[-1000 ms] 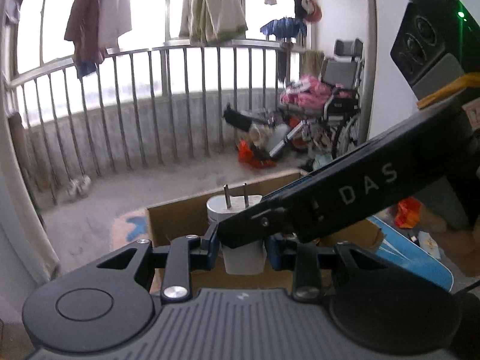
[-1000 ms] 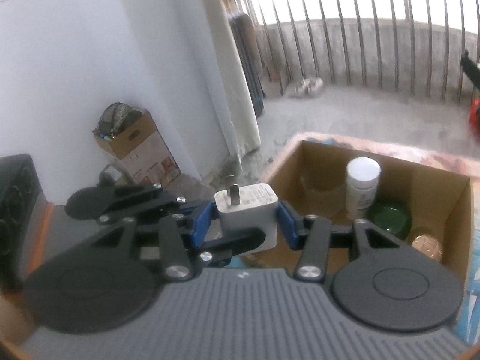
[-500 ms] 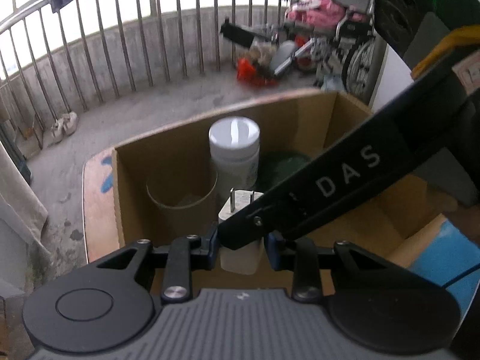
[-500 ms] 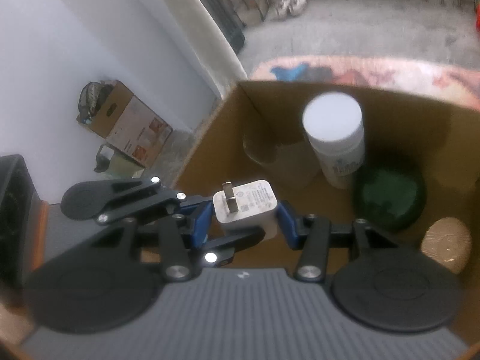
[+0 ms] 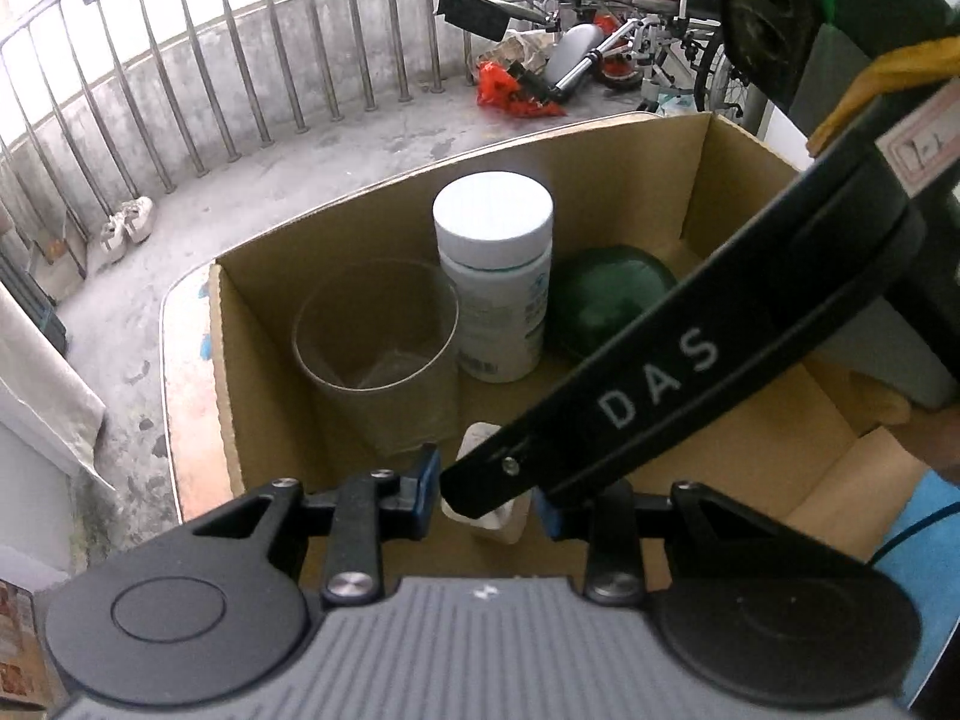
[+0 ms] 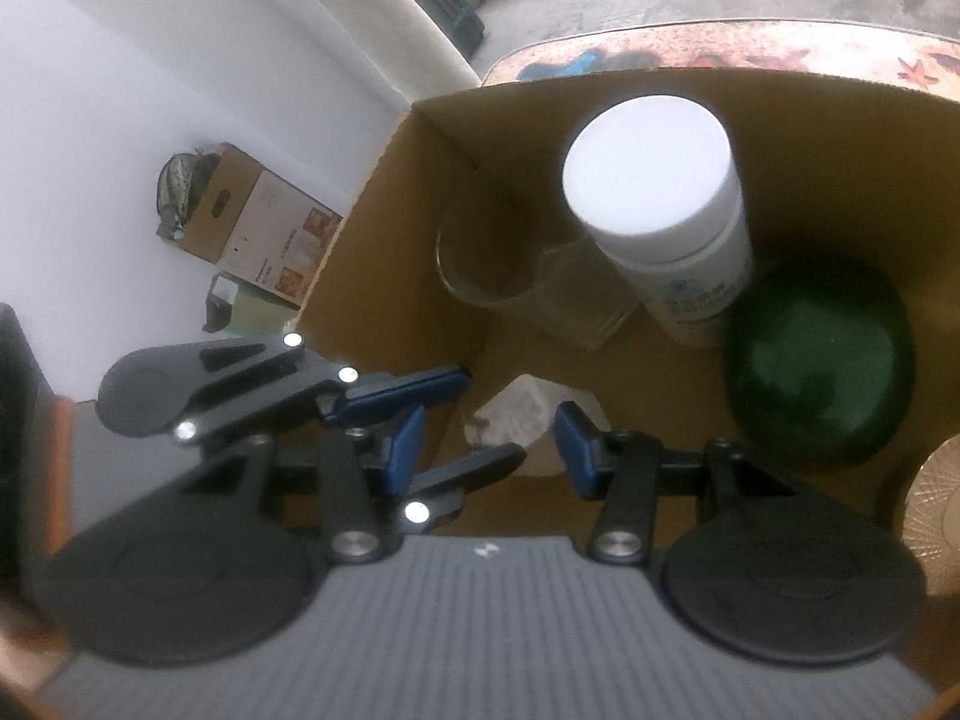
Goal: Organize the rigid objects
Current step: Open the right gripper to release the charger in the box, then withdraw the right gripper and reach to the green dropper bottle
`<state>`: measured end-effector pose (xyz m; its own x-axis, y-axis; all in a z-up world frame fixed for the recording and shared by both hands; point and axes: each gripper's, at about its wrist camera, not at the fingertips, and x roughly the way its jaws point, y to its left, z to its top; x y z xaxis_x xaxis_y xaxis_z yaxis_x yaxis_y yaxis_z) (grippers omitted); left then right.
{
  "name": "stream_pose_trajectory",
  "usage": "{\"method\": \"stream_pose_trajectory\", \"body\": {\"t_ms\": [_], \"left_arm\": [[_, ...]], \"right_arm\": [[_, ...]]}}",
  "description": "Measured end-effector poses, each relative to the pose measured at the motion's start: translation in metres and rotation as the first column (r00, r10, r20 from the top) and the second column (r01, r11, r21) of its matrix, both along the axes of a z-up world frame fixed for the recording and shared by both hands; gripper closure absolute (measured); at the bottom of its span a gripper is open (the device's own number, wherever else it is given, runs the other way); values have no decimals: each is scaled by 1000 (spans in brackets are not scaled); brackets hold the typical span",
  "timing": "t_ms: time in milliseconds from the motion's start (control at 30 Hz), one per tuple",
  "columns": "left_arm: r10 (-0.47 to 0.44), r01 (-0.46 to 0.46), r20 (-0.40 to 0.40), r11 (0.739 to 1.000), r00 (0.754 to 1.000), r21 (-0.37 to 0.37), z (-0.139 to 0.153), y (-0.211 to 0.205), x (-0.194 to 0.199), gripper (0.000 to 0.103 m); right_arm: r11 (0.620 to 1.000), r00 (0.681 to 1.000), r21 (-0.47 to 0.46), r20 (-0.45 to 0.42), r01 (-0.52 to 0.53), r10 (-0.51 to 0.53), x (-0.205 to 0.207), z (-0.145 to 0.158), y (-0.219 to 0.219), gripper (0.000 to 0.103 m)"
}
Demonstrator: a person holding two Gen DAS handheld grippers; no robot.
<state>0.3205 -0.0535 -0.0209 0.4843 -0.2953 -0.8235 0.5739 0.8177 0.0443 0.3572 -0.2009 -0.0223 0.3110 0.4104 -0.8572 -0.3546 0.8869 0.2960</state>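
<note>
A white plug charger point(image 5: 489, 516) lies loose on the floor of an open cardboard box point(image 5: 708, 168), blurred in the right wrist view point(image 6: 522, 414). My left gripper point(image 5: 483, 495) is open above it, its jaws apart on either side and not touching it. My right gripper point(image 6: 489, 444) is open over the same charger, jaws apart. The right gripper's black arm point(image 5: 660, 390) crosses the left wrist view and hides part of the charger. The left gripper's fingers point(image 6: 396, 396) show beside the right gripper.
In the box stand a clear glass point(image 5: 375, 330), a white capped bottle point(image 5: 495, 276), a dark green lidded object point(image 5: 606, 306) and a gold patterned object point(image 6: 936, 510). A railing point(image 5: 240, 60) and wheelchair point(image 5: 630, 12) stand beyond the box.
Both grippers, shut on the charger before, moved down into the box and opened. The charger dropped out of the jaws onto the box floor.
</note>
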Motion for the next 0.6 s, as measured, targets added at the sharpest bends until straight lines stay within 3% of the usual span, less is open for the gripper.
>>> {"method": "stream_pose_trajectory", "body": {"t_ms": [67, 267, 367, 600], "left_arm": [[3, -3, -6, 1000, 1000, -14, 2, 1, 0, 68], [6, -5, 19, 998, 1000, -70, 18, 10, -5, 46], [13, -8, 47, 996, 999, -94, 30, 17, -15, 40], [53, -26, 129, 980, 990, -200, 78, 46, -62, 26]], "right_arm": [[1000, 1000, 5, -7, 6, -6, 1, -2, 0, 55], [999, 999, 18, 1, 33, -33, 2, 2, -3, 50], [998, 999, 30, 22, 49, -50, -3, 11, -6, 47], [995, 990, 88, 125, 55, -66, -48, 57, -17, 44]]}}
